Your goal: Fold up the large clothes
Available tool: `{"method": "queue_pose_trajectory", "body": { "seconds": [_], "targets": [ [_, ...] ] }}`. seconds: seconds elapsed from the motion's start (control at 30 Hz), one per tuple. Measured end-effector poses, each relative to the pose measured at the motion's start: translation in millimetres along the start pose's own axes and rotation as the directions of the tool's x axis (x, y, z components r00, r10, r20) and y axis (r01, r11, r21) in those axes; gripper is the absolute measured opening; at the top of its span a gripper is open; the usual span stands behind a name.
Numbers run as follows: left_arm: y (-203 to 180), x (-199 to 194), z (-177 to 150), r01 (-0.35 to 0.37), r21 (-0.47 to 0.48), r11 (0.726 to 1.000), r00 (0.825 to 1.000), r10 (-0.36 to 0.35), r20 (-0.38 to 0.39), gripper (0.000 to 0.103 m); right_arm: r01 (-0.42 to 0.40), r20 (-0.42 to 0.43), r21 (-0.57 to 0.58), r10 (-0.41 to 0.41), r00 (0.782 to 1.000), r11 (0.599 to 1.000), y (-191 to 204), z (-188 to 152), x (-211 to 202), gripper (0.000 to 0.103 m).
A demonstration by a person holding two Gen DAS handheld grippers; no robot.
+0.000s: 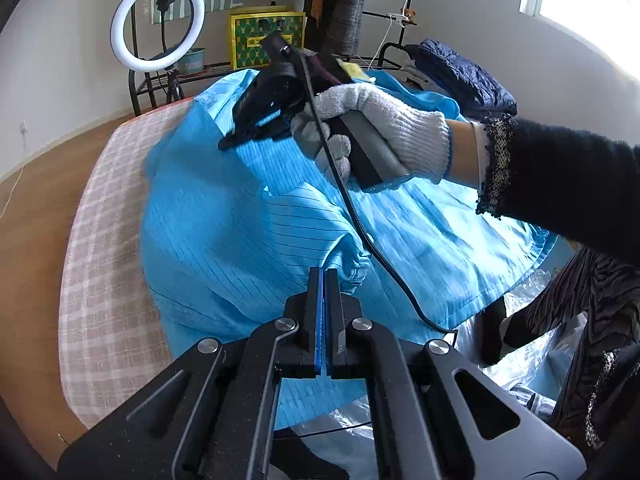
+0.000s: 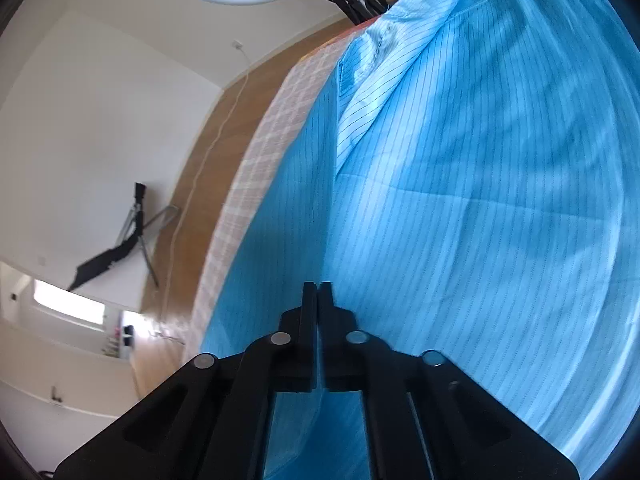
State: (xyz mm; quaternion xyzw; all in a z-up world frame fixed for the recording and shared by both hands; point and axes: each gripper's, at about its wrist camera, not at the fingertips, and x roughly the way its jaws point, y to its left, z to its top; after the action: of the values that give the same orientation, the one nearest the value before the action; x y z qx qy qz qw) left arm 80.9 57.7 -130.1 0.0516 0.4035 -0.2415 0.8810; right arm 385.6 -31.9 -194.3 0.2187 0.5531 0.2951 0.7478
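closed left gripper [image 1: 323, 276] fingers, gathered cuff of blue garment [image 1: 240, 216] just ahead; a pinch can't be confirmed. right gripper [image 2: 319, 292] shut, fabric beneath, hold unclear. garment spread on checked mattress [image 1: 100, 240]. sleeve fold judged in hand; carrying inward is called for.

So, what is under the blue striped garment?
Under the blue striped garment lies a checked pink-and-white bed cover, showing along its left edge. The garment covers whatever else lies beneath.
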Motion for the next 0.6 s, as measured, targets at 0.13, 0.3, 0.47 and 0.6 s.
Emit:
{"method": "queue_pose_trajectory", "body": {
  "seconds": [0.13, 0.3, 0.47, 0.6],
  "targets": [
    [-4, -3, -4, 0.012, 0.022, 1.0, 1.0, -0.012, -0.001, 0.0, -0.009, 0.067, -0.085, 0.015, 0.998, 0.996, 13, -1, -24, 0.001],
    [-12, 1, -13, 0.023, 0.055, 0.998, 0.999, -0.02, -0.045, 0.0, 0.048, 0.111, -0.089, -0.038, 0.993, 0.995, 4, -16, -52, 0.0],
    [-14, -2, -18, 0.02, 0.038, 0.999, 0.998, -0.018, -0.065, 0.0, 0.251, 0.088, -0.056, -0.246, 0.965, 0.966, -21, -34, -55, 0.001],
    [-8, -14, -18, 0.022, -0.025, 0.999, 0.998, -0.024, -0.054, 0.0, 0.326, 0.029, -0.066, -0.325, 0.945, 0.943, -22, -52, -67, 0.005]
  ]
}}
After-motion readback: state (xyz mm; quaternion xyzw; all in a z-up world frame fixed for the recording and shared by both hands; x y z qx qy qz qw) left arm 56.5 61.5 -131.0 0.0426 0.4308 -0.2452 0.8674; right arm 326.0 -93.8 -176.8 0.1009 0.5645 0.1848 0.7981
